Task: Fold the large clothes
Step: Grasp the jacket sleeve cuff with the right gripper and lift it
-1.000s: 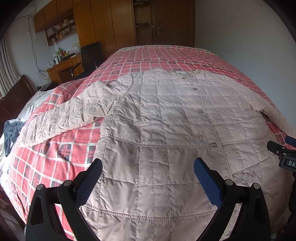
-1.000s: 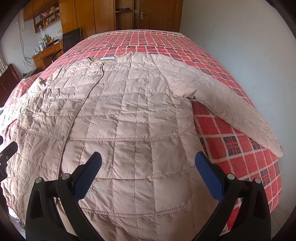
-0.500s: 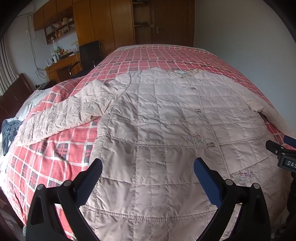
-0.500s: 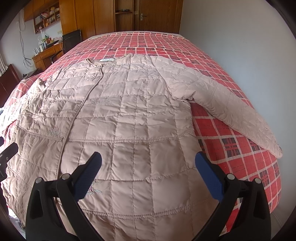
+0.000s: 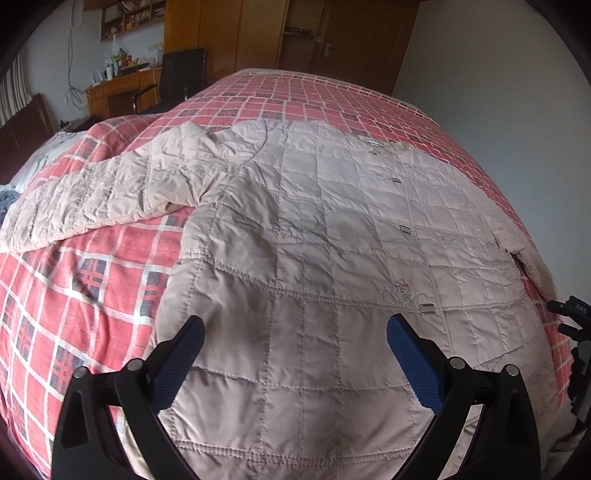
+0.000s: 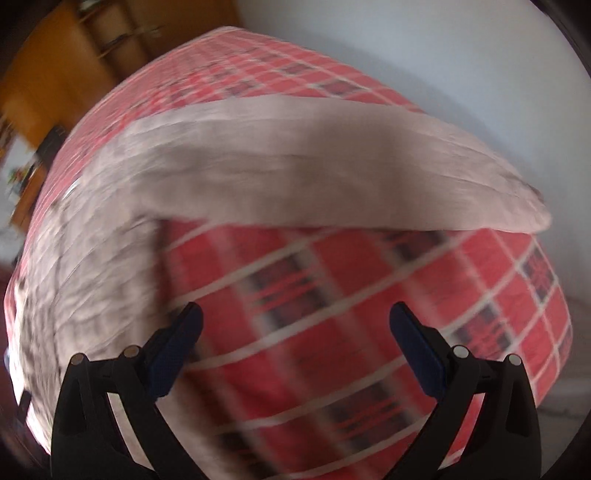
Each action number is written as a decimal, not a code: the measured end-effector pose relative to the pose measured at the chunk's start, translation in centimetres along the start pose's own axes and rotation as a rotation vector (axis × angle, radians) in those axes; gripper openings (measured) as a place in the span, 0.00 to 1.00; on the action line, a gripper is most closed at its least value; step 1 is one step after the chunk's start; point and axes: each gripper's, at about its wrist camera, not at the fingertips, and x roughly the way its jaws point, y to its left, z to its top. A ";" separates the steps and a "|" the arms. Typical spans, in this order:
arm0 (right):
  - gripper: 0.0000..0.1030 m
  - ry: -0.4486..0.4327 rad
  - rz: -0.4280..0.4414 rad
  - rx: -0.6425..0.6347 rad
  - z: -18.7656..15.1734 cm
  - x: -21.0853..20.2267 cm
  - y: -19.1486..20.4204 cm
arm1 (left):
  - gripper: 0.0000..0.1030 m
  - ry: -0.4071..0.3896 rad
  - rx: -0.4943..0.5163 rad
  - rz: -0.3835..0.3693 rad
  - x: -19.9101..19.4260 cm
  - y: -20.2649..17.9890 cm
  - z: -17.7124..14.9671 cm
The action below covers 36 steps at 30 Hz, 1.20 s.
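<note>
A beige quilted jacket (image 5: 314, 236) lies flat and face up on the red plaid bed, its snaps running down the front. Its left sleeve (image 5: 96, 199) stretches out over the plaid to the left. My left gripper (image 5: 295, 328) hovers open above the jacket's lower hem, holding nothing. In the blurred right wrist view the jacket's right sleeve (image 6: 332, 177) lies across the bed towards the right. My right gripper (image 6: 295, 325) is open over the bare plaid bedspread (image 6: 351, 295) just below that sleeve, beside the jacket's side edge (image 6: 92, 258).
A white wall (image 5: 498, 74) runs close along the bed's right side. Wooden wardrobes and a door (image 5: 332, 33) stand beyond the bed's far end. A desk with a dark chair (image 5: 173, 81) is at the far left, and the other gripper's body (image 5: 572, 314) shows at the right edge.
My right gripper has swung fast to the right, from over the jacket's body to the plaid under the right sleeve; its view is blurred. The left gripper drifted slightly closer and leftward.
</note>
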 end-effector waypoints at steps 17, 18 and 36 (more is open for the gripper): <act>0.92 -0.033 0.096 0.385 6.9 2.8 -12.0 | 0.96 0.009 0.096 0.001 0.7 -1.8 0.2; 0.89 -0.045 0.084 0.393 7.2 2.9 -12.1 | 0.96 0.008 0.097 0.003 0.7 -1.7 0.2; 0.07 -0.319 0.130 0.139 9.1 -2.8 -3.5 | 0.96 0.024 0.087 -0.004 1.4 -0.9 0.6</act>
